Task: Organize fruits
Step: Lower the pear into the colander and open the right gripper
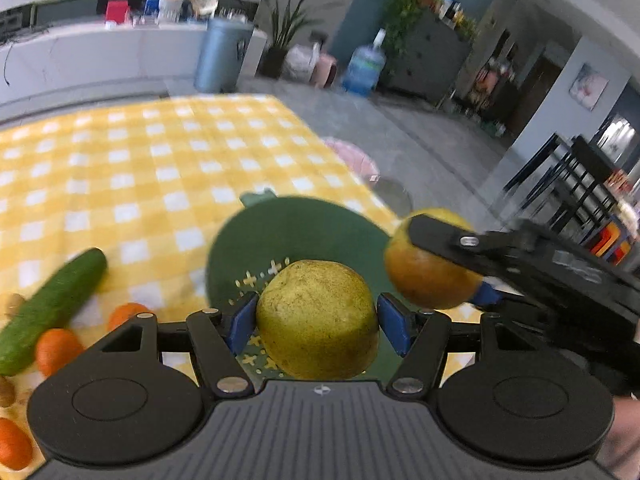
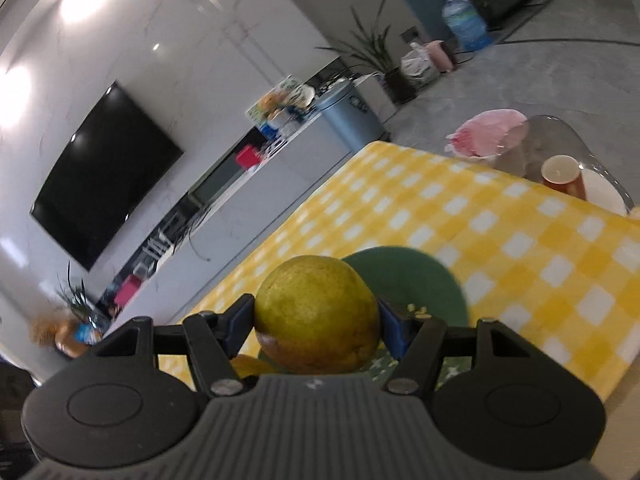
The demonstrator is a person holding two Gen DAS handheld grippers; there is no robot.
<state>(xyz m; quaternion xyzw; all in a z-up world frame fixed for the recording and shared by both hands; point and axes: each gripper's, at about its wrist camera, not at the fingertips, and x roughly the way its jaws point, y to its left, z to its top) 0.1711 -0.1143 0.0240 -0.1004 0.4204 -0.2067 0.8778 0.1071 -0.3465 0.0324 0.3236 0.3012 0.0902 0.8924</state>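
Covering the tabletop (image 1: pixel 120 152) is a yellow checked cloth, and on it sits a green colander (image 1: pixel 296 232) with cross-shaped holes. Above it the left tongs (image 1: pixel 316 322) pinch a yellow-green pear (image 1: pixel 316 320) across its widest part. Beside them the right tongs (image 2: pixel 316 322) clamp a second pear (image 2: pixel 316 312), browner underneath, held just over the colander's edge. Both fruits look firm, fairly heavy for their size, with smooth rounded skin that could slip or bruise, so I'd judge the grip across the belly sensible and a gentle lowering wise. Off to the left lie a cucumber (image 1: pixel 52 304) and several small oranges (image 1: pixel 56 350), loose on the cloth.
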